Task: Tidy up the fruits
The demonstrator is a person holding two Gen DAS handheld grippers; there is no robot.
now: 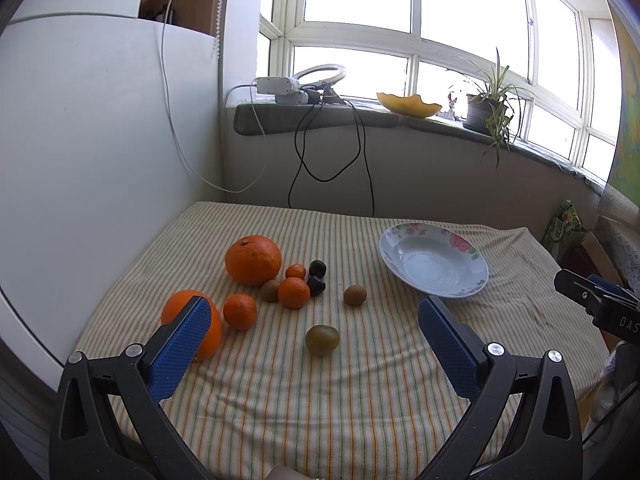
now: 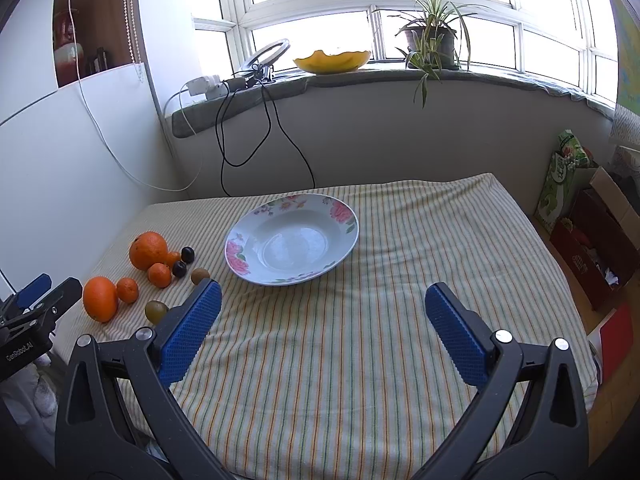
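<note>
A floral plate [image 1: 472, 264] [image 2: 344, 220] lies empty on the striped cloth. To its left sit two large oranges [image 1: 253, 259] [image 1: 180, 308], three tangerines [image 1: 239, 311] [image 1: 293, 292] [image 1: 296, 270], two dark plums [image 1: 317, 269] [image 1: 316, 285] and three kiwis [image 1: 322, 340] [image 1: 355, 294] [image 1: 270, 290]. My left gripper [image 1: 316, 308] hovers open over the fruit, the nearest kiwi just below the gap between its blue pads. In the right wrist view the right gripper [image 2: 322, 294] is open, in front of the plate, holding nothing. The fruit group [image 2: 148, 250] lies to its left.
The table's striped cloth [image 2: 400, 320] ends at a white wall on the left and a windowsill wall behind. Cables [image 1: 304, 152] hang from the sill, which carries a potted plant [image 2: 432, 40] and a yellow bowl [image 2: 332, 62]. Boxes [image 2: 592, 240] stand on the floor at right.
</note>
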